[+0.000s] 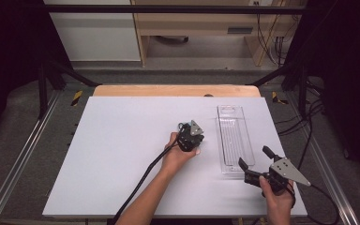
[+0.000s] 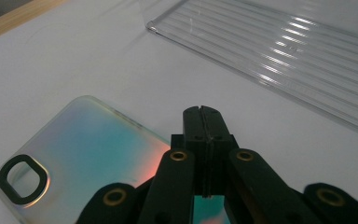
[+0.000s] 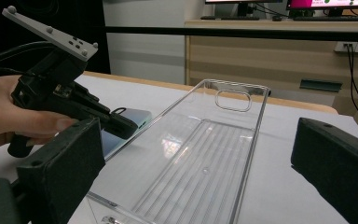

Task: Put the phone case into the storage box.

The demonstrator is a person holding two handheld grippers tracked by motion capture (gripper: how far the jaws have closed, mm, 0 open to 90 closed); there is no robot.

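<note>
beyond the table i am seeing a pale wooden cabinet [image 1: 201, 21] and a tangle of cables, with dark framing standing on both sides. nearer, i am looking down on the white table top [image 1: 117, 154], which is lying over a wooden board whose far edge is peeking out.

i am holding the left gripper [image 2: 204, 114] low over the middle of the table, its jaws pressed together with nothing between the tips. it is pointing down over an iridescent phone case [image 2: 81, 147] that is lying flat on the white surface, camera cutout toward the near left corner of the left gripper view; i cannot tell whether the tips are touching it. in the high view the left hand [image 1: 178, 157] is covering the case.

just to the right of that a clear plastic tray [image 1: 234, 138] is lying flat and lengthwise, ribbed floor up, with a hang slot at its far end.

i am keeping the right gripper [image 1: 254, 159] at the tray's near end, jaws standing wide apart and holding nothing, aimed along the tray. the right hand [image 1: 277, 194] is gripping it near the table's front right corner.
</note>
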